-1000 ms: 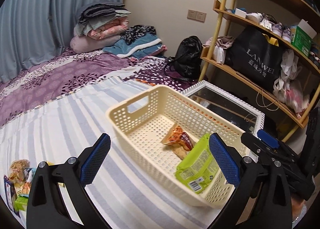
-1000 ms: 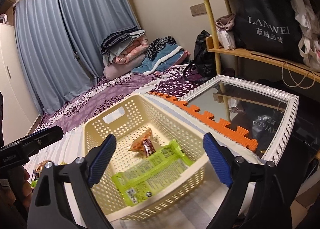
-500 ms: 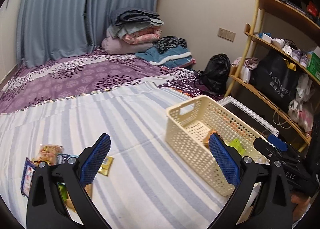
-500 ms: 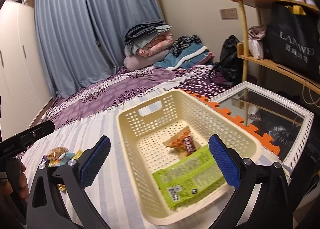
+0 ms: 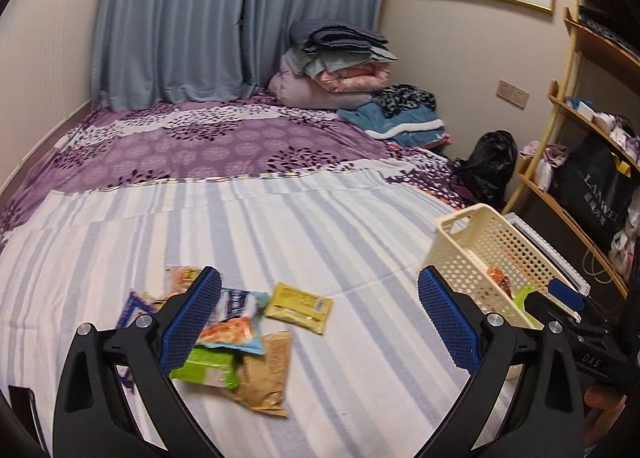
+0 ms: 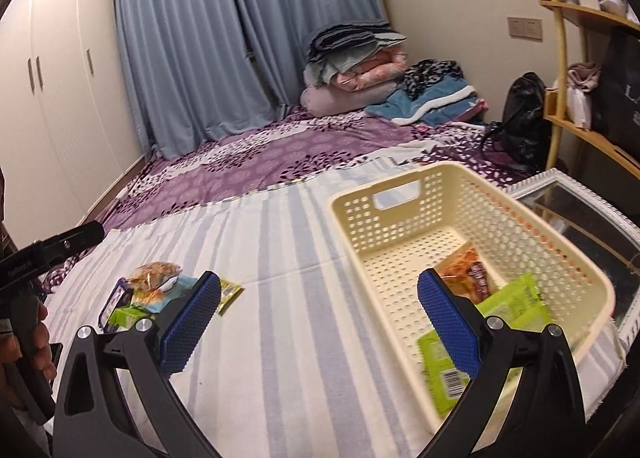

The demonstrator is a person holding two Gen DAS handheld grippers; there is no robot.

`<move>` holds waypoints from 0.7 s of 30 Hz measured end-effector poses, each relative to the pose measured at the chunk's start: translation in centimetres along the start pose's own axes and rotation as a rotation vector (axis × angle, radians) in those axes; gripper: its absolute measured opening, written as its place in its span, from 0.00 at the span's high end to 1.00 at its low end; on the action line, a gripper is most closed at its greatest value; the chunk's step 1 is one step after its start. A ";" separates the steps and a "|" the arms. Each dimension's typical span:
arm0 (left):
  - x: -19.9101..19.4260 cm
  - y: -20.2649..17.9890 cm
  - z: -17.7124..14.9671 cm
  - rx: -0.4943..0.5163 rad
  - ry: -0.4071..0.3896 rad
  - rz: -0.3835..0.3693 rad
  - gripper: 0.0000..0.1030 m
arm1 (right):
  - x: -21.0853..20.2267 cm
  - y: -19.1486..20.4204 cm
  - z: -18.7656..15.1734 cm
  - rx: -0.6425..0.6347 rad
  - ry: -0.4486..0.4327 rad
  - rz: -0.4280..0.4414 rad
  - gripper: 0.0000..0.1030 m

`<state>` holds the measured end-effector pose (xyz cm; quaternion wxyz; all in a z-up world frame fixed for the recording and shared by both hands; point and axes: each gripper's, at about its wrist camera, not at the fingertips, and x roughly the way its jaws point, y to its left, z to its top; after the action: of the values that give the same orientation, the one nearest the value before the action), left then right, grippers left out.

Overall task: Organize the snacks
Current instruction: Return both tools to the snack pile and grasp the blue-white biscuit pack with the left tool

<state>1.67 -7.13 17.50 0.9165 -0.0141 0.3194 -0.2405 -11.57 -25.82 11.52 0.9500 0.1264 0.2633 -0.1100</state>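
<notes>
Striped bedsheet (image 5: 320,242) lying soft under me; both grippers gaping empty, left gripper (image 5: 318,316) nearing overlapped snack pile (image 5: 224,338) — risking grabbing two.

Home bedroom: bed (image 5: 248,146) with purple floral cover, folded quilts (image 5: 340,70), blue curtains (image 5: 180,18), white wardrobe (image 6: 52,78).

One cream basket (image 6: 472,218) stands on the striped bed. Inside it lie two snack packets: one orange packet (image 6: 466,270) and one green packet (image 6: 508,318). Left of the basket, a loose heap of snacks (image 5: 224,334) lies on the bed; about six can be made out, among them one yellow sachet (image 5: 300,307), one brown bag (image 5: 268,374) and one green pack (image 5: 204,370); overlap hides the exact count.
</notes>
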 end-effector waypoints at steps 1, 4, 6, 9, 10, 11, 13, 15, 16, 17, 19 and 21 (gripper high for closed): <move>-0.1 0.6 -0.1 -0.007 0.000 0.012 0.03 | 0.3 0.4 -0.1 -0.006 0.009 0.009 0.05; -0.5 2.7 -0.3 -0.023 0.000 0.052 0.03 | 1.1 1.7 -0.5 -0.021 0.037 0.035 0.05; -0.7 4.1 -0.4 -0.040 0.000 0.079 0.03 | 1.8 2.7 -0.9 -0.035 0.059 0.052 0.05; -0.8 5.9 -0.4 -0.069 0.003 0.112 0.03 | 2.7 4.0 -1.6 -0.054 0.090 0.080 0.05; -0.9 6.5 -0.5 -0.076 0.002 0.120 0.03 | 2.9 4.4 -1.8 -0.060 0.097 0.086 0.05; -1.1 7.1 -0.6 -0.081 0.002 0.130 0.03 | 3.0 4.8 -2.0 -0.069 0.105 0.094 0.05; -1.3 8.3 -0.8 -0.090 0.002 0.147 0.03 | 3.4 5.6 -2.4 -0.083 0.118 0.107 0.05; -1.5 9.5 -1.2 -0.099 0.003 0.162 0.03 | 3.6 6.2 -2.6 -0.091 0.129 0.115 0.05; -1.4 10.0 -1.4 -0.103 0.006 0.171 0.03 | 3.7 6.4 -2.7 -0.094 0.133 0.117 0.05; -1.4 10.6 -1.7 -0.109 0.012 0.182 0.03 | 3.9 6.7 -2.8 -0.098 0.139 0.120 0.05; -1.2 11.8 -2.5 -0.123 0.028 0.207 0.03 | 4.0 6.8 -2.9 -0.103 0.148 0.123 0.05; -0.7 12.9 -3.2 -0.136 0.045 0.228 0.03 | 4.3 7.0 -3.0 -0.107 0.156 0.126 0.05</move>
<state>4.90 4.99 13.04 0.9275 -0.0345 0.3549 -0.1125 -7.49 -18.89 8.04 0.9371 0.1001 0.3334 -0.0255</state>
